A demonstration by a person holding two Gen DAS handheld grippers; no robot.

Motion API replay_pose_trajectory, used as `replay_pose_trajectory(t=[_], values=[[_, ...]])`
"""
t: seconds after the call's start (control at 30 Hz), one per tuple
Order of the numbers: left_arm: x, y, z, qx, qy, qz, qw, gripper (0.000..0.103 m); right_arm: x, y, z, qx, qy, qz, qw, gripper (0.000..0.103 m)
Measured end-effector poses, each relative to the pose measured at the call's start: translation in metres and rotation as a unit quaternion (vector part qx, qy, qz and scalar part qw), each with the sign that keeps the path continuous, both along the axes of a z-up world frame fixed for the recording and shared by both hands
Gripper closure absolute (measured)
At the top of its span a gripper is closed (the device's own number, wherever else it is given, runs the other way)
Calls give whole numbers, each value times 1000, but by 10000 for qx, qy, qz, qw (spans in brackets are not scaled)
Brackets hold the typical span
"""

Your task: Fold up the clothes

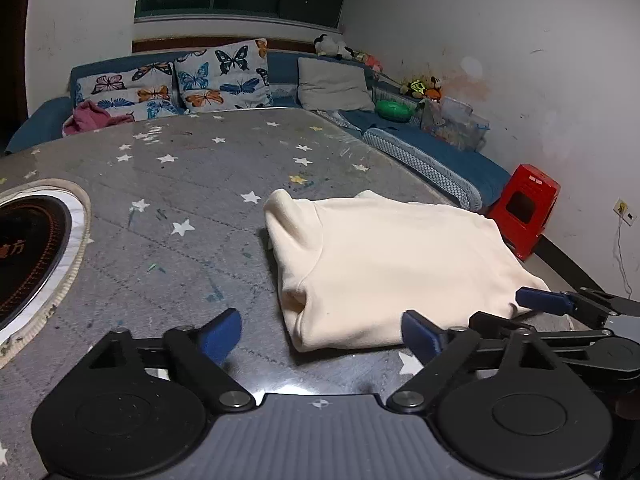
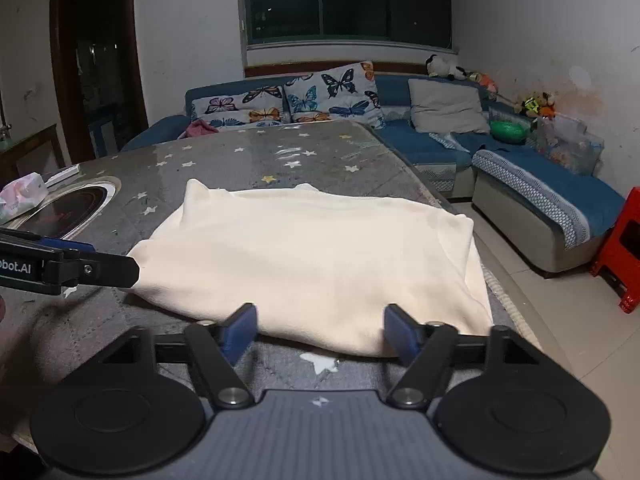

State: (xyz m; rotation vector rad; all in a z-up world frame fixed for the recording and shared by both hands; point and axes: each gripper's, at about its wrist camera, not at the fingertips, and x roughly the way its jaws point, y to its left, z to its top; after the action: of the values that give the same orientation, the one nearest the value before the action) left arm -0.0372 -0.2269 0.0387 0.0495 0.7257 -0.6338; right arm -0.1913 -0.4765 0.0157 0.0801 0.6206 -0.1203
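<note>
Cream garment [image 2: 312, 256] folded into a compact rectangle, lying flat on the star-print surface [image 1: 168, 200], toward its near right part, close to the edge on the sofa [image 2: 540, 184] side.

Left claw [image 1: 320, 334]: spread wide, nothing between the pads; right pad just beside the garment's near left corner, not pressing.

Right claw [image 2: 318, 330]: spread wide, astride the near hem; cloth between the fingers but no pinch visible. Released, by the look of it.

Step in hand, judged: a fold just laid down and let go. Bundle looks near finished; one more fold or a smoothing pass possibly left.

Next move, judged: either draw both claws clear without snagging the hem, or re-pinch the near corners through all layers and carry them over to the far edge. Soft knit, likely to slump if only the top layer is taken.

Hard to make out:
- Layer count and sleeve position, tucked under.
- Garment type: collar-like bump at far left corner only.
- Underside contact of right claw with hem, hidden by cloth.
- Inset hob [image 1: 28, 252] cut off at frame edge.
- Person out of view.
</note>
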Motion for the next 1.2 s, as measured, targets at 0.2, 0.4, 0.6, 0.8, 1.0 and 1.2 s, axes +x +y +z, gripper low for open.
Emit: replay_pose_trajectory(t=[0.2,0.4,0.6,0.8,1.0,1.2], values=[[-9,9,1,33,-36,81,10000,4,-7,9,8,78,-166,-95,9998,17],[-20,17,0,52,-38,99,9999,0,-16,18,14,55,-261,-83,9996,8],[-27,23,0,55,-33,150,9999,0,-24,29,15,3,-313,-66,9995,4],[-34,27,0,36,-30,153,9999,0,-31,38,14,-54,-314,-56,9995,2],[-41,30,0,28,-63,138,9999,0,-37,42,13,-20,-328,-60,9994,2],[-47,32,0,23,-82,130,9999,0,-43,46,11,-54,-310,-86,9995,0]])
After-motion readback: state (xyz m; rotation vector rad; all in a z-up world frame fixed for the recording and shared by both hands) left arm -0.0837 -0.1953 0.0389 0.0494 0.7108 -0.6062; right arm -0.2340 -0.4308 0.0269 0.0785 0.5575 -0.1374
